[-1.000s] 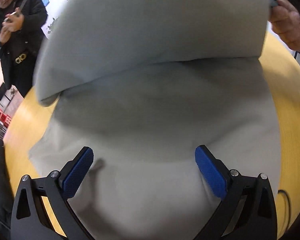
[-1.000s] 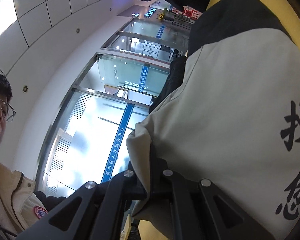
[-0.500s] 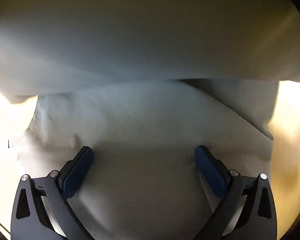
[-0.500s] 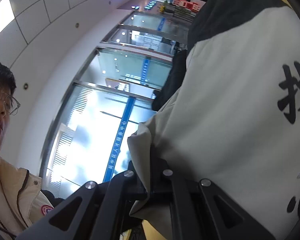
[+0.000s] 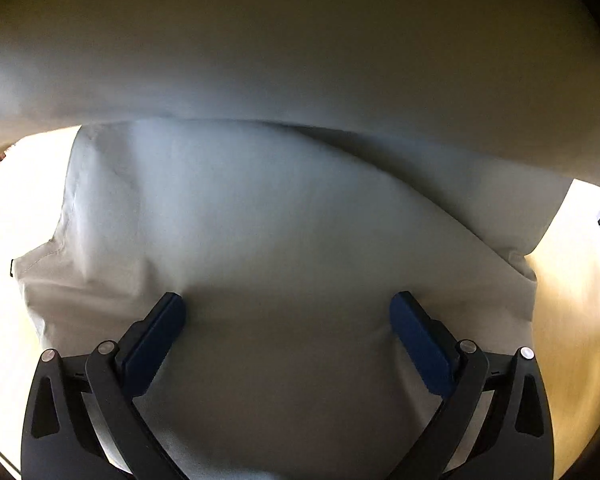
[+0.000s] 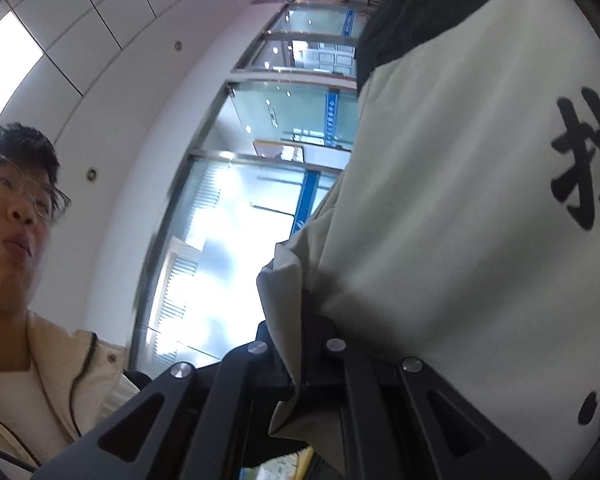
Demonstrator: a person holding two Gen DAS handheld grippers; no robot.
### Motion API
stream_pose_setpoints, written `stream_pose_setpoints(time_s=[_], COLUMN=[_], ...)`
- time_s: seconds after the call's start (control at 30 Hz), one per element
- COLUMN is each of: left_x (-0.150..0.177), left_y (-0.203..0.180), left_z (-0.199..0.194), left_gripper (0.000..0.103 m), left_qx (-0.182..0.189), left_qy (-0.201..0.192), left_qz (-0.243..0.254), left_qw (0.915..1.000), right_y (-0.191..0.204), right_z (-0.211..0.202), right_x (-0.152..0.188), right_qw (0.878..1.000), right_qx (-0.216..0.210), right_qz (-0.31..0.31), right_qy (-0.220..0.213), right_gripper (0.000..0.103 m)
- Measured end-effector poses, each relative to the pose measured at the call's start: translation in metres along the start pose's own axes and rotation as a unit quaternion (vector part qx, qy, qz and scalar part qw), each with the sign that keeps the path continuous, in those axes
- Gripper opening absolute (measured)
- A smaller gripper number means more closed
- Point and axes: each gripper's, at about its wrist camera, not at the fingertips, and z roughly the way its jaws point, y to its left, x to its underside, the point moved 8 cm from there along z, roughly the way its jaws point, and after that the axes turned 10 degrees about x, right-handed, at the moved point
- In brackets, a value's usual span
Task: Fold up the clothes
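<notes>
A light grey garment point(image 5: 284, 240) lies on a yellow wooden table point(image 5: 572, 320). A lifted fold of the same garment hangs across the top of the left wrist view. My left gripper point(image 5: 288, 312) is open, its blue pads point(image 5: 156, 344) pressing down on the lower layer with nothing between them. In the right wrist view the garment point(image 6: 460, 220) shows black printed characters point(image 6: 584, 160) and a dark sleeve part point(image 6: 432, 4). My right gripper point(image 6: 300, 320) is shut on the garment's edge and holds it up, pointing about level.
A person in a cream jacket point(image 6: 40, 380) stands close at the left of the right wrist view. Behind are glass doors point(image 6: 260, 140) and a tiled ceiling point(image 6: 60, 20). Bare table shows left point(image 5: 4, 320) and right of the garment.
The lifted fold has come over toward my left gripper and now covers the whole upper view, hiding the people behind. The right gripper has risen and tilted slightly with the garment.
</notes>
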Motion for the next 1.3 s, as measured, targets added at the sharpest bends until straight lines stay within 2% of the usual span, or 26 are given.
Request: stream_pose_setpoints(time_s=[0.17, 0.3, 0.4, 0.47, 0.57, 0.6, 0.63, 0.73, 0.8, 0.83, 1.0, 1.03, 1.1, 1.13, 1.2, 1.27, 1.3], left_x=[0.008, 0.029, 0.035, 0.029, 0.013, -0.002, -0.01, -0.014, -0.046, -0.055, -0.098, -0.1, -0.089, -0.082, -0.074, -0.067, -0.064], left_y=[0.016, 0.041, 0.063, 0.075, 0.086, 0.084, 0.08, 0.106, 0.086, 0.058, 0.018, 0.005, 0.01, 0.016, 0.026, 0.033, 0.036], left_z=[-0.014, -0.076, -0.135, -0.171, -0.214, -0.218, -0.22, -0.235, -0.196, -0.19, -0.116, -0.107, -0.077, -0.06, -0.043, -0.039, -0.038], left_gripper=[0.103, 0.103, 0.103, 0.103, 0.103, 0.103, 0.103, 0.103, 0.103, 0.103, 0.103, 0.103, 0.103, 0.103, 0.103, 0.103, 0.103], left_qx=[0.004, -0.006, -0.04, -0.074, -0.111, -0.117, -0.123, -0.11, -0.089, -0.076, -0.009, 0.002, 0.012, 0.016, 0.028, 0.033, 0.033], left_qy=[-0.004, -0.015, -0.04, -0.066, -0.107, -0.121, -0.131, -0.14, -0.127, -0.124, -0.094, -0.084, -0.053, -0.036, -0.035, -0.045, -0.048], left_qz=[0.016, -0.006, -0.04, -0.059, -0.071, -0.071, -0.07, -0.053, -0.017, -0.001, 0.076, 0.089, 0.099, 0.103, 0.097, 0.088, 0.088], left_qw=[0.9999, 0.9998, 0.9976, 0.9933, 0.9855, 0.9832, 0.9812, 0.9826, 0.9877, 0.9893, 0.9926, 0.9925, 0.9936, 0.9939, 0.9943, 0.9945, 0.9944], right_y=[-0.019, -0.042, -0.054, -0.064, -0.079, -0.083, -0.084, -0.082, -0.084, -0.085, -0.09, -0.092, -0.09, -0.09, -0.085, -0.075, -0.065], right_z=[0.0, 0.003, 0.012, 0.022, 0.038, 0.043, 0.05, 0.071, 0.082, 0.085, 0.093, 0.095, 0.097, 0.097, 0.096, 0.086, 0.075], right_x=[0.004, 0.007, 0.019, 0.031, 0.052, 0.062, 0.07, 0.094, 0.11, 0.117, 0.144, 0.143, 0.142, 0.144, 0.148, 0.152, 0.152], right_qw=[1.0, 0.999, 0.994, 0.981, 0.944, 0.927, 0.907, 0.838, 0.785, 0.762, 0.666, 0.656, 0.659, 0.655, 0.643, 0.643, 0.647], right_qx=[0.014, 0.047, 0.098, 0.161, 0.259, 0.288, 0.315, 0.377, 0.409, 0.42, 0.455, 0.462, 0.469, 0.473, 0.479, 0.484, 0.486], right_qz=[0.003, -0.002, -0.042, -0.094, -0.184, -0.217, -0.256, -0.372, -0.443, -0.472, -0.575, -0.579, -0.569, -0.57, -0.58, -0.579, -0.574], right_qy=[0.009, 0.016, 0.039, 0.058, 0.093, 0.105, 0.116, 0.134, 0.14, 0.14, 0.139, 0.143, 0.149, 0.15, 0.142, 0.135, 0.123], right_gripper=[0.002, 0.002, 0.002, 0.002, 0.002, 0.002, 0.002, 0.003, 0.003, 0.004, 0.006, 0.007, 0.007, 0.008, 0.011, 0.02, 0.025])
